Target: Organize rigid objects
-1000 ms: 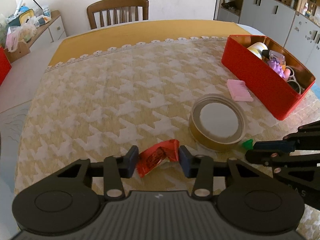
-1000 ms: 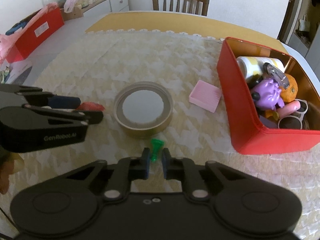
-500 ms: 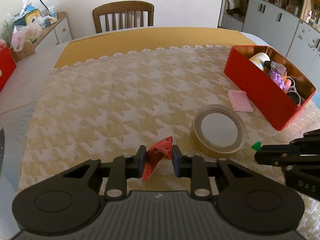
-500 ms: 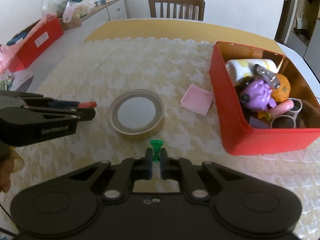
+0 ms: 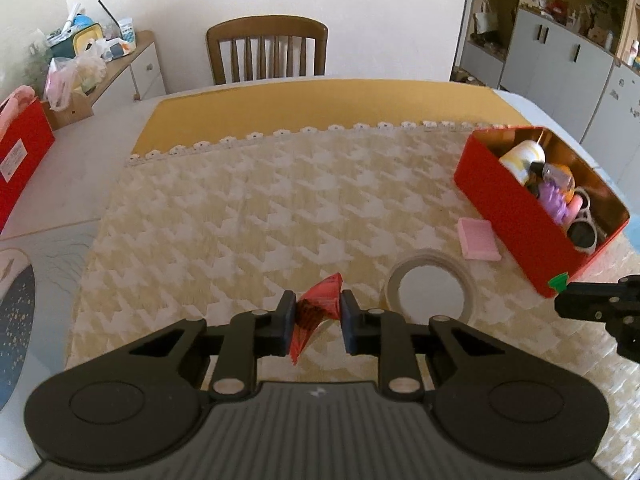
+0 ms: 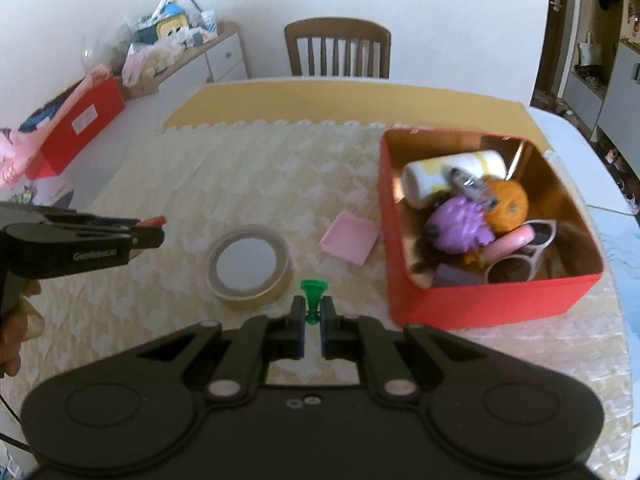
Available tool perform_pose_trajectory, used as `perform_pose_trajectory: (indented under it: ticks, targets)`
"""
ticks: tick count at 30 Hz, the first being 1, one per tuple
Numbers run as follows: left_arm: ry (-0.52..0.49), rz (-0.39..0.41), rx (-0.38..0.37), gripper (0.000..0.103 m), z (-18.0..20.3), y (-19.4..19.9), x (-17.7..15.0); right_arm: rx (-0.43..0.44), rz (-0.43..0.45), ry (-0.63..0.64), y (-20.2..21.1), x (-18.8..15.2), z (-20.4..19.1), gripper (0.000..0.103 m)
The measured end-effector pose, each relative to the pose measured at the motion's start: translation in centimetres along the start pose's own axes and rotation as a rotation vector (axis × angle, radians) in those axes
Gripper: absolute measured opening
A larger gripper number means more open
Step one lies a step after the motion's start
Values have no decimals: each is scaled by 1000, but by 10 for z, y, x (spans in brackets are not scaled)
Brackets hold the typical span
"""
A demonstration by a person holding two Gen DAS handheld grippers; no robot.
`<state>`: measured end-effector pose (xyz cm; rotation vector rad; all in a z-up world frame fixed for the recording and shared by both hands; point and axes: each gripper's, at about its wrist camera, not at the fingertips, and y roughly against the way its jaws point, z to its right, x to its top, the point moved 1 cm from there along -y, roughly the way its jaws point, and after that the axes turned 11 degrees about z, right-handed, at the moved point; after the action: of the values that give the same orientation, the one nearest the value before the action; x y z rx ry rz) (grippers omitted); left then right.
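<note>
Red wrapper [image 5: 316, 312] pinched in left fingers [image 5: 286, 322]; right fingers [image 6: 298, 330] clamp green peg [image 6: 312, 304] (both aloft).

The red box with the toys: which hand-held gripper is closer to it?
Right. The right hand-held gripper sits beside the red box; the left hand-held gripper is beyond the tape roll.

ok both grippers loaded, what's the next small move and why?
Probably carry the right gripper to the right, over the red box. It is shut on the green piece, clear of the table, and the box is open-topped and near. The left gripper, shut on the red wrapper, can follow.
</note>
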<state>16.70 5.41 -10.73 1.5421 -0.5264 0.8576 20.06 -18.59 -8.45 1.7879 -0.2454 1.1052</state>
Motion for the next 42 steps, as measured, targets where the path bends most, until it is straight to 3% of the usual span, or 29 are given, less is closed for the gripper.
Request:
perform_pose_trajectory:
  ticks: [4,12,22,42]
  targets:
    - [-12,32,14,23,8,8,8,-7,33,-14,9,8,12,6]
    - [2,76,-29,23,32,20,30,-30,78,-27,18,22,36,6]
    - [-33,89,-75,23,77,11,50,-92,104,-62,21,31,81,6]
    - [-155,2,-249,23,200,-33,57,-159,66,-111,12,20,166,6]
